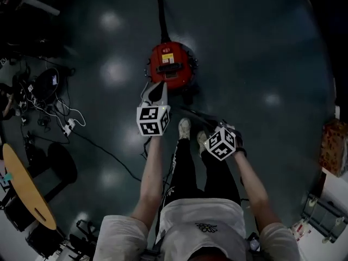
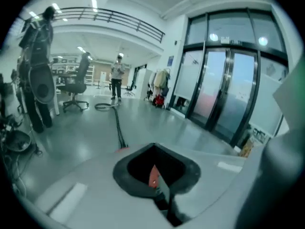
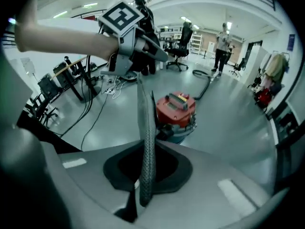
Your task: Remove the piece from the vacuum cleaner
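A red round vacuum cleaner (image 1: 169,64) (image 3: 176,111) stands on the grey floor ahead of the person's feet. A long grey braided hose piece (image 3: 145,142) (image 1: 198,116) hangs in the air, clear of the vacuum cleaner. It spans between my two grippers. My right gripper (image 3: 143,194) (image 1: 217,130) is shut on its lower end. My left gripper (image 1: 157,90) (image 3: 138,75) grips the upper end, above the vacuum cleaner. In the left gripper view my left gripper (image 2: 162,194) has its jaws closed on a thin dark edge, with a bit of red showing behind.
A black hose (image 1: 161,10) runs from the vacuum cleaner away across the floor. Cables and a power strip (image 1: 60,118) lie at the left, by a round wooden table (image 1: 24,186). Far off are an office chair (image 2: 76,87), a standing person (image 2: 116,75) and glass doors (image 2: 224,89).
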### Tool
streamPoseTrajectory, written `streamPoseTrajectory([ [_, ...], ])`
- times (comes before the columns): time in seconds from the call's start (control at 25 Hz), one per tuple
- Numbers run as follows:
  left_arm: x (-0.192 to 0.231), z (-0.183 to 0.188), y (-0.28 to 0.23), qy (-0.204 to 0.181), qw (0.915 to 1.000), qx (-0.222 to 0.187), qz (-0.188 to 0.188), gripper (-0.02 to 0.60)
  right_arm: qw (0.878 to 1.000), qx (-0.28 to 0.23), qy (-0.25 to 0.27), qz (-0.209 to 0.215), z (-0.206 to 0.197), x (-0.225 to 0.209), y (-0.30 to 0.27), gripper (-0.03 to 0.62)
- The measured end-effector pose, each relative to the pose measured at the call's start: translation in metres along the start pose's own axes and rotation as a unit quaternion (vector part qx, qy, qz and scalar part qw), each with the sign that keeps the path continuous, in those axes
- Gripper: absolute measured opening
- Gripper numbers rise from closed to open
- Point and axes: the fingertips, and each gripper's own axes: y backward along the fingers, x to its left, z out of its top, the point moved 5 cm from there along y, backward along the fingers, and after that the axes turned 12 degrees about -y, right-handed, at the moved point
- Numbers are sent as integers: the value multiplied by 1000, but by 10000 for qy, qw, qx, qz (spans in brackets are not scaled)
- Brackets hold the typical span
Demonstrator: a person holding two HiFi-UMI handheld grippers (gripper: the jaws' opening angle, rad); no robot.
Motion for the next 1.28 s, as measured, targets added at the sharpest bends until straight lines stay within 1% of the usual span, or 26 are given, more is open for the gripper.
streamPoseTrajectory([
  [0.04, 1, 28, 22, 248, 9988, -411, 80, 0, 9996, -271, -42, -110, 18, -2, 26, 36],
  [0.08, -1, 57, 45, 473, 9952, -844, 175, 0, 9981, -545, -126, -241, 34, -8, 55, 35],
  [0.12, -8, 86, 70, 606, 9901, -1236, 273, 0, 9956, -818, -258, -366, 47, -15, 87, 35],
  [0.16, -17, 114, 94, 590, 9853, -1561, 354, 0, 9918, -1116, -413, -476, 60, -22, 120, 35],
  [0.2, -26, 140, 115, 449, 9811, -1838, 402, 0, 9861, -1462, -553, -571, 74, -30, 150, 35],
  [0.28, -37, 186, 150, 61, 9724, -2297, 408, 0, 9703, -2203, -672, -737, 109, -41, 200, 37],
  [0.4, -45, 232, 188, -382, 9598, -2746, 433, 0, 9463, -3066, -401, -949, 159, -43, 262, 37],
  [0.56, -51, 287, 209, -694, 9371, -3377, 541, 0, 9054, -4088, 28, -1141, 217, -46, 328, 37],
  [0.68, -52, 310, 224, -990, 9210, -3704, 688, 0, 8785, -4636, 123, -1144, 247, -36, 350, 37],
  [0.76, -54, 318, 231, -1142, 9132, -3830, 797, 0, 8641, -4913, 49, -1088, 258, -32, 359, 37],
  [0.84, -56, 322, 235, -1196, 9103, -3866, 869, 0, 8552, -5071, -26, -1070, 263, -31, 364, 35],
  [0.88, -55, 322, 236, -1190, 9101, -3866, 902, 0, 8536, -5102, -56, -1052, 265, -29, 365, 35],
  [1.0, -50, 318, 243, -1103, 9113, -3834, 1018, 0, 8555, -5095, -180, -899, 268, -27, 364, 35],
  [1.08, -50, 314, 244, -1065, 9141, -3765, 1059, 0, 8581, -5060, -234, -848, 265, -27, 365, 35],
  [1.2, -51, 306, 242, -1103, 9187, -3642, 1060, 0, 8611, -5010, -333, -803, 257, -27, 361, 35],
  [1.28, -53, 300, 242, -1111, 9202, -3601, 1062, 0, 8622, -4991, -434, -743, 252, -25, 356, 37],
])
